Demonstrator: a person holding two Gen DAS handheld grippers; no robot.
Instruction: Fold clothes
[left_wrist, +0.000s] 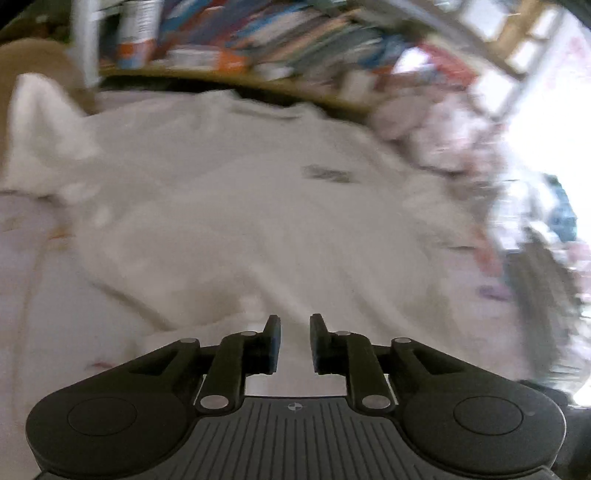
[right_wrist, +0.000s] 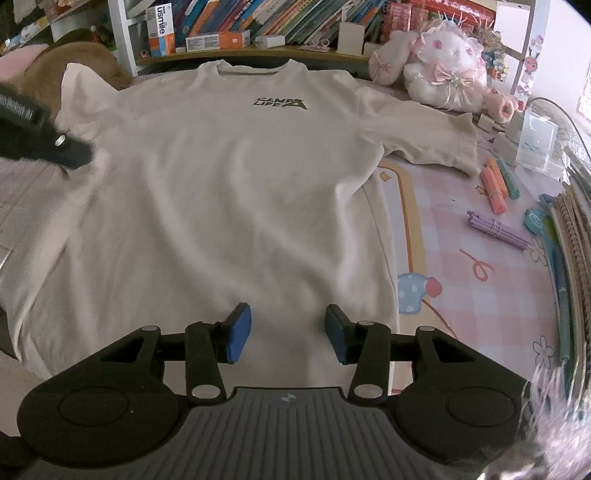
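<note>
**White T-shirt lies flat, both tongs empty**

The right tongs (right_wrist: 288, 334) hang just over the bottom hem of the white T-shirt (right_wrist: 229, 192). Their blue pads (right_wrist: 240, 334) stand apart, and nothing is between them. The left tongs (left_wrist: 294, 341) are also over the lower part of the shirt. Their pads have a small gap, with nothing in it. The left wrist view is very blurry.

The T-shirt is spread out, front side up, on a pink checked mat (right_wrist: 480, 266) with cartoon drawings. Its neck points away, toward the far shelf. A small dark logo (right_wrist: 281, 105) sits on the chest. One short sleeve (right_wrist: 428, 136) lies flat on the right. In the right wrist view, the left tongs (right_wrist: 74, 153) show as a dark blur near the sleeve on the left, which is bunched up.

On the mat to the right of the shirt are orange markers (right_wrist: 494, 188), a bundle of purple pens (right_wrist: 493, 229) and a stack of notebooks (right_wrist: 570, 236). Farther back sits a white and pink plush toy (right_wrist: 447, 70). Behind it all is a shelf of books (right_wrist: 266, 22), and a brown plush (right_wrist: 70, 62) sits at the far left.
</note>
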